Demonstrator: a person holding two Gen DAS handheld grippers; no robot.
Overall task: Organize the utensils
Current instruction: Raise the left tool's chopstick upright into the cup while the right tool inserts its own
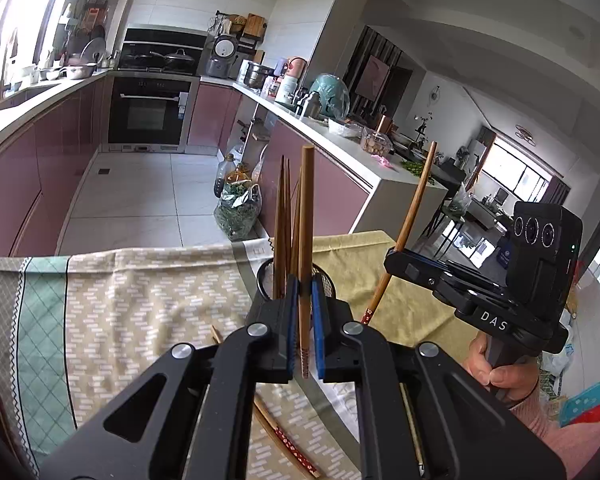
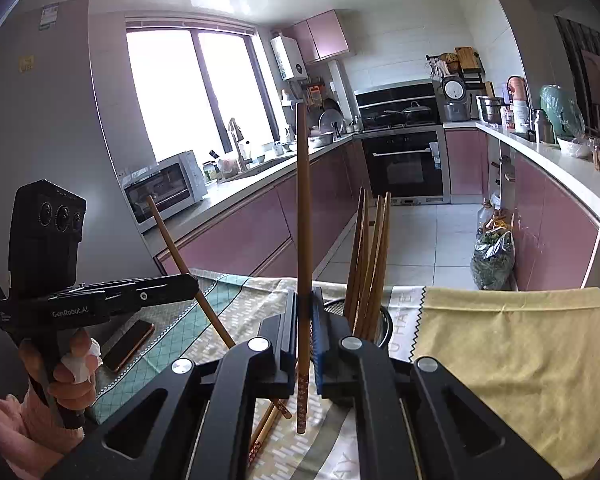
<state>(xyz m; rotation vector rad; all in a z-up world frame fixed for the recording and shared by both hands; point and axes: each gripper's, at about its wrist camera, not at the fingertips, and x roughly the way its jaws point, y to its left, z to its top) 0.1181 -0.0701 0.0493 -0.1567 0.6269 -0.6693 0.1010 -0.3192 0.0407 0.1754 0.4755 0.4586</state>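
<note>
My left gripper (image 1: 304, 280) is shut on one brown chopstick (image 1: 306, 220), which stands almost upright between the blue pads. Just behind it a black mesh holder (image 1: 262, 280) holds several chopsticks (image 1: 282, 216). My right gripper (image 2: 305, 304) is shut on another upright chopstick (image 2: 303, 200); the holder (image 2: 385, 322) sits just right of it. Each wrist view shows the other gripper, the right gripper (image 1: 392, 258) and the left gripper (image 2: 194, 280), each with its chopstick slanting through it. Loose chopsticks (image 1: 284, 440) lie on the cloth below.
The table wears a patterned tablecloth (image 1: 140, 312) and a yellow cloth (image 2: 520, 340). A phone (image 2: 128, 344) lies near the left hand. Beyond the table edge are the kitchen floor, pink cabinets and a bag of greens (image 1: 238, 212).
</note>
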